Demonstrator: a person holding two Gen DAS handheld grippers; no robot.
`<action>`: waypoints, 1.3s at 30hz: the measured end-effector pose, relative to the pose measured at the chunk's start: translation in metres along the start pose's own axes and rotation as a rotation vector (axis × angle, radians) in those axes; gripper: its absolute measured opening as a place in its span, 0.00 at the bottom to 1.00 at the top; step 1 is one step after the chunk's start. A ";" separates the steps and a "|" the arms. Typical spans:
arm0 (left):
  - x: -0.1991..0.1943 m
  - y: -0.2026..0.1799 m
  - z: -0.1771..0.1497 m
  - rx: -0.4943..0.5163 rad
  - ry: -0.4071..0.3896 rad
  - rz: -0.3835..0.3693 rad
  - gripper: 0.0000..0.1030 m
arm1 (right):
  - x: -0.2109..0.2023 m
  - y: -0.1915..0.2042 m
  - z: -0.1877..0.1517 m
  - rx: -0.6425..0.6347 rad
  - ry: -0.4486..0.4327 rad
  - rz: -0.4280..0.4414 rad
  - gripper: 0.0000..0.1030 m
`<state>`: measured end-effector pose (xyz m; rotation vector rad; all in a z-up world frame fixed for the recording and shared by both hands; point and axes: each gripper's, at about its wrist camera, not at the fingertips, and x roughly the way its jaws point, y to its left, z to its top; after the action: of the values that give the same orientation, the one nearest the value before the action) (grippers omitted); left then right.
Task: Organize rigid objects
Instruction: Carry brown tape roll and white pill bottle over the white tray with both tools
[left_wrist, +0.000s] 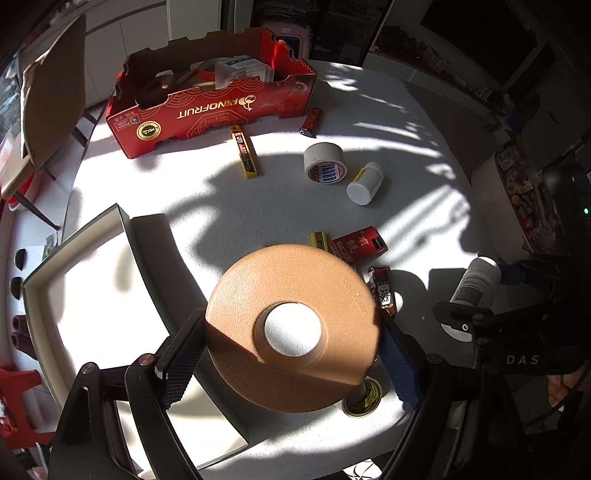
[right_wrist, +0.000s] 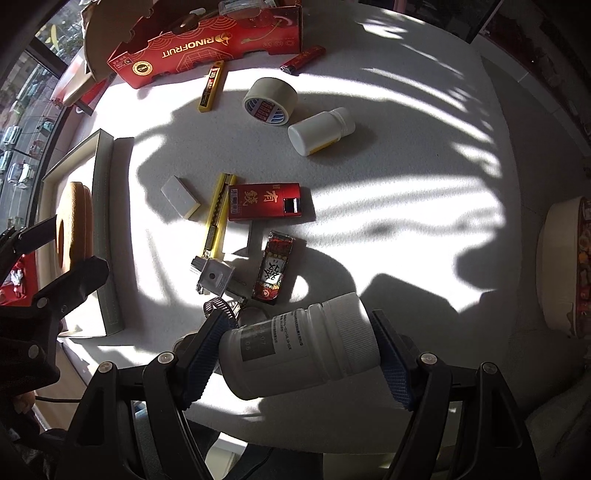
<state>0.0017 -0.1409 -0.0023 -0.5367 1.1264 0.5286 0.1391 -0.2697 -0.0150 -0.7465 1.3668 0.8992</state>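
1. A white, lightly textured bench (right_wrist: 388, 155) stands in hard sunlight crossed by deep shadows, with a window and street at the far left and cabinets behind.
2. The left tongs (left_wrist: 291, 354) hold a brown tape roll (left_wrist: 291, 332), the pads pressing on its outer rim from both sides; the roll hangs clear of the bench, partly over the edge of a shallow grey tray (left_wrist: 85, 280) with a pale lining.
3. The right tongs (right_wrist: 299, 350) grip a white bottle (right_wrist: 295, 350) lying crosswise between the pads, base against one pad and ribbed cap against the other, lifted off the bench.
4. Risk with the roll: it is pinched only at two points of a round rim, so a tilt or jolt could let it swing or slip out. It would likely land on the lighter (left_wrist: 384, 295) or the small dark tape roll (left_wrist: 362, 400) just beneath.
5. Risk with the bottle: smooth plastic held end to end may rotate or slide if the grip eases, dropping onto the hose clamp (right_wrist: 221, 308) and clear case (right_wrist: 214, 278) just beyond it.
6. Both tongs work near each other, so a clash is possible if they head for the same place.
7. Loose on the bench: a red packet (right_wrist: 266, 202), a yellow cutter (right_wrist: 218, 218), a white block (right_wrist: 181, 195), a beige tape roll (right_wrist: 271, 99), a second white bottle (right_wrist: 321, 129), a yellow blade case (right_wrist: 212, 88) and a red lighter (right_wrist: 303, 59).
8. A red cardboard box (left_wrist: 207, 107), already holding some items, sits at the far edge; the clutter lies between it and the tongs.
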 end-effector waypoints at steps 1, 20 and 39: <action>-0.003 0.006 -0.001 -0.018 -0.010 0.006 0.86 | -0.002 0.005 0.004 -0.007 -0.006 0.008 0.76; -0.063 0.142 -0.069 -0.424 -0.113 0.231 0.86 | -0.023 0.181 0.054 -0.370 -0.097 0.181 0.76; -0.067 0.186 -0.097 -0.537 -0.089 0.290 0.86 | -0.010 0.247 0.065 -0.458 -0.068 0.224 0.76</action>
<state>-0.2067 -0.0701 0.0036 -0.8069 0.9783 1.1128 -0.0448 -0.0949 0.0153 -0.9070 1.2112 1.4316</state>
